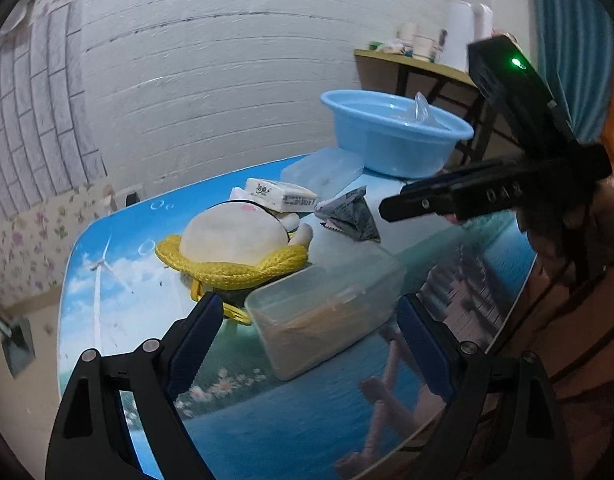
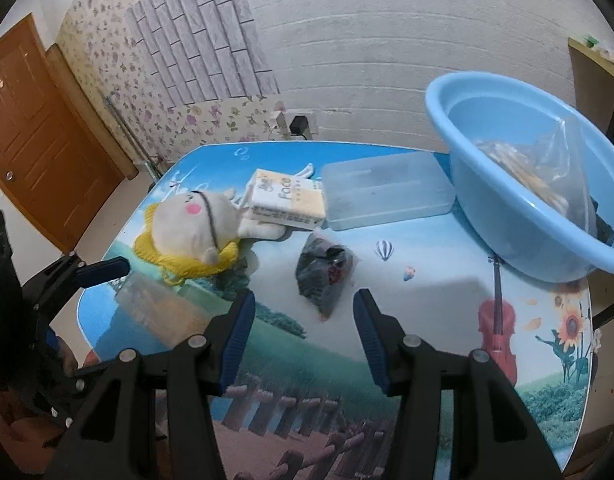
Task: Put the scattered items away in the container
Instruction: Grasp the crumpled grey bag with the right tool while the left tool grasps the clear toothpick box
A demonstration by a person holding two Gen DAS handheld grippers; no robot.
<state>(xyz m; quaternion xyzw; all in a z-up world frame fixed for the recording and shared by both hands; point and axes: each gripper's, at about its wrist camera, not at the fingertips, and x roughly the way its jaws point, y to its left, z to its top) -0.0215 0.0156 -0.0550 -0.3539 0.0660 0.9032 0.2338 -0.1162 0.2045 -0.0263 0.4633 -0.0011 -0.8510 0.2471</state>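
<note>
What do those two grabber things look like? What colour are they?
Both are black plastic, each with two fingers lined with ribbed blue pads and dotted with round silver bolts. The left gripper shows these up close, as does the right gripper. The right one also has a green light and white digits on its side.

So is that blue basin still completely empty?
No. In the right wrist view the blue basin already holds a clear plastic bag with something brownish inside.
</note>
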